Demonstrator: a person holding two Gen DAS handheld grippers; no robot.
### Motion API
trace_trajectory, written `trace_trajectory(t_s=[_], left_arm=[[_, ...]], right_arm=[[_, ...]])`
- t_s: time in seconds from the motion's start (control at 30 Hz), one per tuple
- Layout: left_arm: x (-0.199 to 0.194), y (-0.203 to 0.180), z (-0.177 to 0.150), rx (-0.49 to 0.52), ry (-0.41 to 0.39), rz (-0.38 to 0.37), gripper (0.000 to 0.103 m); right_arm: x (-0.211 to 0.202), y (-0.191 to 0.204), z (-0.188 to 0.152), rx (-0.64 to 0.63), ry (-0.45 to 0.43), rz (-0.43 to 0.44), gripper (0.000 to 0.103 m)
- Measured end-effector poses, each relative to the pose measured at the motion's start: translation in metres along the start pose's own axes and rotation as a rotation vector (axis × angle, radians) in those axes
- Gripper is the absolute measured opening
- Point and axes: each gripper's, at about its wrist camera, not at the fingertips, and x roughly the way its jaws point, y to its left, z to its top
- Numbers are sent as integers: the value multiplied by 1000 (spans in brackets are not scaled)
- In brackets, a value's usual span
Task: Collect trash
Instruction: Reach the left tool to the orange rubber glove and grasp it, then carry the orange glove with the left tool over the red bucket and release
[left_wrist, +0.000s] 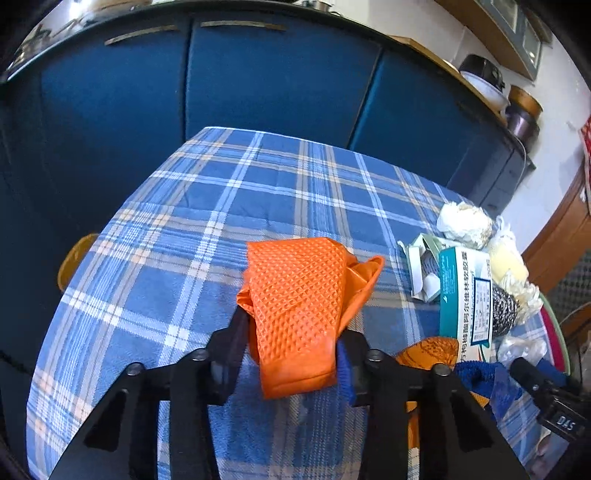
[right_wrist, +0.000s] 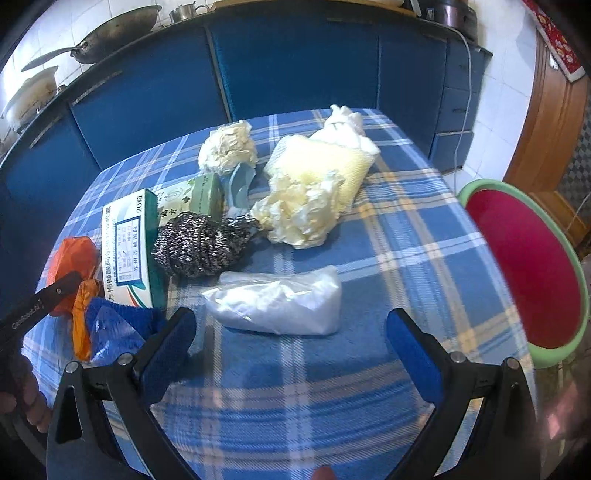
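In the left wrist view my left gripper (left_wrist: 293, 336) is shut on a crumpled orange textured glove (left_wrist: 303, 295), just above the blue plaid tablecloth (left_wrist: 221, 206). The same glove (right_wrist: 74, 254) shows at the left edge of the right wrist view. My right gripper (right_wrist: 290, 325) stands open, low over the table. A clear plastic bag (right_wrist: 277, 302) lies just beyond its fingertips, untouched. Behind the bag sit a steel wool scourer (right_wrist: 195, 243), a white and green medicine box (right_wrist: 127, 251) and crumpled yellowish paper (right_wrist: 303, 210).
A red basin with a green rim (right_wrist: 524, 266) stands off the table's right edge. A blue cloth (right_wrist: 110, 325) and an orange scrap (right_wrist: 83, 317) lie at the near left. A tissue wad (right_wrist: 227, 147) and a green carton (right_wrist: 201, 194) sit farther back. Blue cabinets (left_wrist: 273, 81) close off the far side.
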Motion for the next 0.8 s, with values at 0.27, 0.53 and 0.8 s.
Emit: trace_trajectory(t_s=[0.27, 0.53, 0.8], left_arm=[[-9, 8, -2, -38, -16, -87, 16], [-57, 7, -4, -23, -111, -84, 15], [-88, -22, -8, 22, -150, -115, 15]], right_arm=[[-3, -2, 1, 3, -33, 43, 73], [-13, -3, -5, -11, -45, 115, 71], [-42, -19, -15, 11, -69, 150, 71]])
